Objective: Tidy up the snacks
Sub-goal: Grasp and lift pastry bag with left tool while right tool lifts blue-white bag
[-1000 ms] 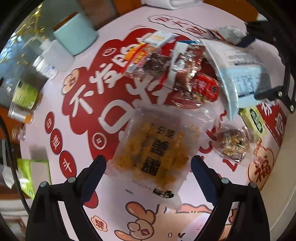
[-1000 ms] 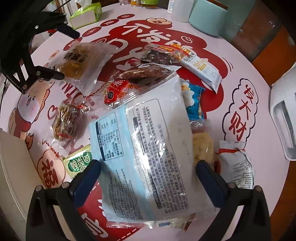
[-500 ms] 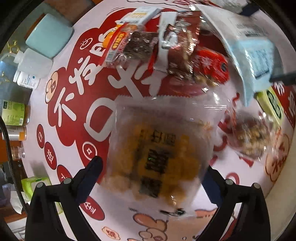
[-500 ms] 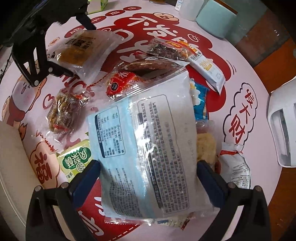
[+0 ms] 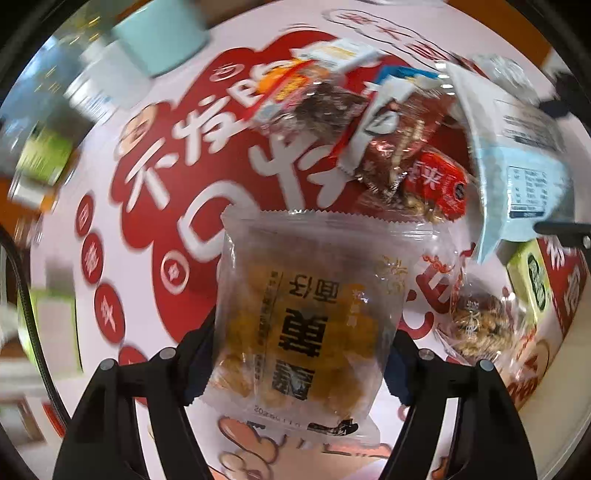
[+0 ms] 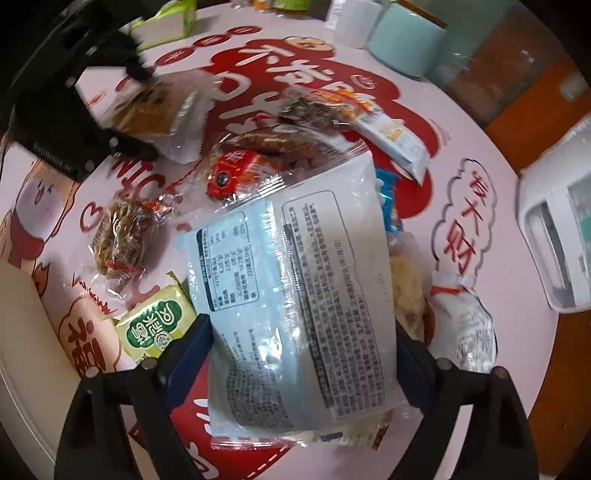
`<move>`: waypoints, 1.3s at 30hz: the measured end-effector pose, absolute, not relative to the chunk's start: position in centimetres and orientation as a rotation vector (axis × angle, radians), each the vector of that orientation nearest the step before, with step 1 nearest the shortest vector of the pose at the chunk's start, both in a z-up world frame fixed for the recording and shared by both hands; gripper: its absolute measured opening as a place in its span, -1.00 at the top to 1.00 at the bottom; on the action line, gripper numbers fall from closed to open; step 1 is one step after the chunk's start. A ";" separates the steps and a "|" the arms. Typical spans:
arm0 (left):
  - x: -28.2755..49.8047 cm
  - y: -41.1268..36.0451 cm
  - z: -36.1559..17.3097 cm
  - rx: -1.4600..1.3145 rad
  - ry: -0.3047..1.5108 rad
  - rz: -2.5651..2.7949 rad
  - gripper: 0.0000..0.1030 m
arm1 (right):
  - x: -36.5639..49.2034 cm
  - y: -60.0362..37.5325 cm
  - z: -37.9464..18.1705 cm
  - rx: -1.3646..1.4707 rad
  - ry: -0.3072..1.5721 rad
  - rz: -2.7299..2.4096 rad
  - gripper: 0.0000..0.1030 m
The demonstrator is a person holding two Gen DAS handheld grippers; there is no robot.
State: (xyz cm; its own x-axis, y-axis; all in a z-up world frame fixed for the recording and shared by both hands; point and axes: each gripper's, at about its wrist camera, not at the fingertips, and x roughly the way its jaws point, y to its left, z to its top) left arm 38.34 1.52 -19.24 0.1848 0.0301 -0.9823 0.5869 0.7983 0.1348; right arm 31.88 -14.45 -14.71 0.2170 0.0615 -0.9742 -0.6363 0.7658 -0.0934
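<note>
A clear packet of golden snack lies on the printed pink tablecloth. My left gripper points down over it. Its jaws are closing, and both pads touch the packet's side edges. The right wrist view shows the same packet crumpled between the left gripper's fingers. A large pale blue bag with a printed label lies across other snacks. My right gripper straddles the bag's near end. Its jaws are closing too, with the pads against the bag's sides.
Around the bag lie a red packet, a nut bar, a green packet, a white stick packet and a white wrapper. A mint cup, a tissue box and a white appliance stand near the rim.
Both grippers' jaws have narrowed from wide open onto their packets. The left gripper has dropped closer to the golden packet, which now looks larger. The right gripper has stayed in place.
</note>
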 end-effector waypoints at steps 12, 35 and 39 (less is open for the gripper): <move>34.8 4.5 -15.3 0.358 1.316 -0.251 -0.41 | 29.5 -17.7 -11.2 -0.432 1.217 0.398 -0.15; 15.9 1.7 6.0 0.143 0.987 -0.289 -0.43 | 12.9 -21.1 10.0 -0.071 0.728 0.346 -0.14; 12.0 1.8 7.4 0.097 0.956 -0.259 -0.43 | 8.8 -21.0 10.8 0.010 0.699 0.360 -0.15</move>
State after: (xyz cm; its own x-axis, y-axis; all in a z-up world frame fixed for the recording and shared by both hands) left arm 12.02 1.81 7.38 0.5491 -0.1752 -0.8172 0.2608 0.9649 -0.0315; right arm 8.80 -21.03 10.79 0.7068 0.3271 -0.6273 -0.3204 0.9385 0.1284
